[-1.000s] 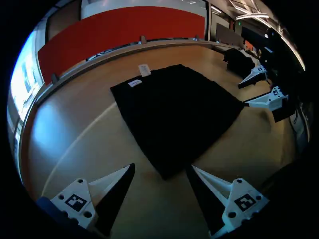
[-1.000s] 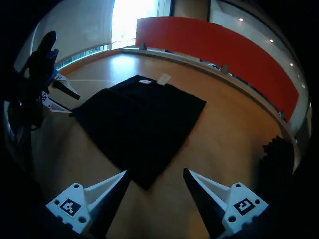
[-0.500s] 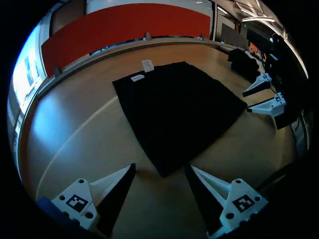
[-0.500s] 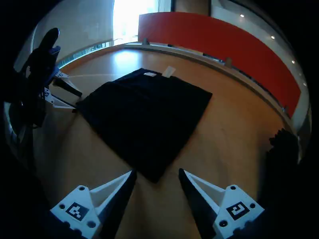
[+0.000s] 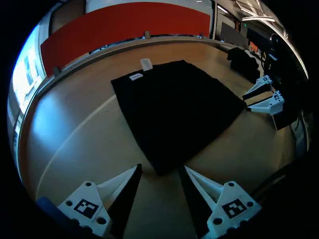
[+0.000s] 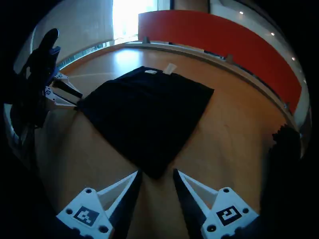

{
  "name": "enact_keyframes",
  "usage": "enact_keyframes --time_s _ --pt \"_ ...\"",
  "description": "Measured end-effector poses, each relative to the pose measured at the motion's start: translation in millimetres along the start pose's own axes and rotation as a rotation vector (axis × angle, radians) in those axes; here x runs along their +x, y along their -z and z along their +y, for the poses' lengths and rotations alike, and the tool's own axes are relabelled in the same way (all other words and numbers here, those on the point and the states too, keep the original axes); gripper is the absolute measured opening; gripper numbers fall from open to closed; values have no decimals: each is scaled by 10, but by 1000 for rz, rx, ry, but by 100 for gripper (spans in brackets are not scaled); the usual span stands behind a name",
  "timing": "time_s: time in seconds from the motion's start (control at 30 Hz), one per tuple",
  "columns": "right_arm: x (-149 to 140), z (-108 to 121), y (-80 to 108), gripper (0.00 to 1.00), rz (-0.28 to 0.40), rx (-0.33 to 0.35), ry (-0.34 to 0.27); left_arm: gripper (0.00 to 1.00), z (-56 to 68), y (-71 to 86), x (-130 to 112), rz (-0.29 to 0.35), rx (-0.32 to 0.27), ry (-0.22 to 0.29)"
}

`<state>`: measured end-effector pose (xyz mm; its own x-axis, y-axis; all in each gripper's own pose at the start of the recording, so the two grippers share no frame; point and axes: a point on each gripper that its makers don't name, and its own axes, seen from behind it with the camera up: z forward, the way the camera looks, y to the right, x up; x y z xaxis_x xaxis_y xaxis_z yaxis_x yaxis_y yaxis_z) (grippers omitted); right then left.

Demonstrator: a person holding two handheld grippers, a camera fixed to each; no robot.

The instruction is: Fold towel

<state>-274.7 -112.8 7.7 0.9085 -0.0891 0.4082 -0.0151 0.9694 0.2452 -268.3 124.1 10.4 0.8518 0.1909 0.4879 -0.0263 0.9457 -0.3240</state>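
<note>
Black rectangular cloth towel (image 5: pixel 175 107) lies flat on the wooden worktop (image 5: pixel 79 131), left hand-held gripper (image 5: pixel 159 175) and right hand-held gripper (image 6: pixel 156 179) each narrowly parted around a corner, folding seemingly unstarted.

Dim overall; window (image 6: pixel 133 18) glare on table (image 6: pixel 123 59); edges warped, possibly soft.

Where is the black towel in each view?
Left gripper view: black towel fills the centre, its near corner at bottom middle.
Right gripper view: black towel in the centre, near corner at bottom middle.
Shared landmark: red panel beyond the towel's far edge.
</note>
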Motion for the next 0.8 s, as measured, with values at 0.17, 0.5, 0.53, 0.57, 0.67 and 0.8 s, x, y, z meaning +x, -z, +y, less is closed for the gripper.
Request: enact_keyframes --time_s 0.17,0.5,0.53,0.57,0.67,0.8 --pt "1 -14 4 52 -1 9 -7 58 16 -3 2 -7 -2 -1" --pt "7 23 3 38 -8 4 -12 49 27 -1 1 -21 -8 -6" --pt "8 18 4 37 -8 5 -10 47 29 -1 1 -21 -9 -8" --pt "9 14 4 36 -9 6 -8 45 31 -1 1 -21 -9 -9" --pt "9 2 6 33 -9 7 -9 37 32 -3 5 -24 -7 -10" --pt "12 5 8 28 -11 7 -16 26 31 -5 4 -27 -1 -5"
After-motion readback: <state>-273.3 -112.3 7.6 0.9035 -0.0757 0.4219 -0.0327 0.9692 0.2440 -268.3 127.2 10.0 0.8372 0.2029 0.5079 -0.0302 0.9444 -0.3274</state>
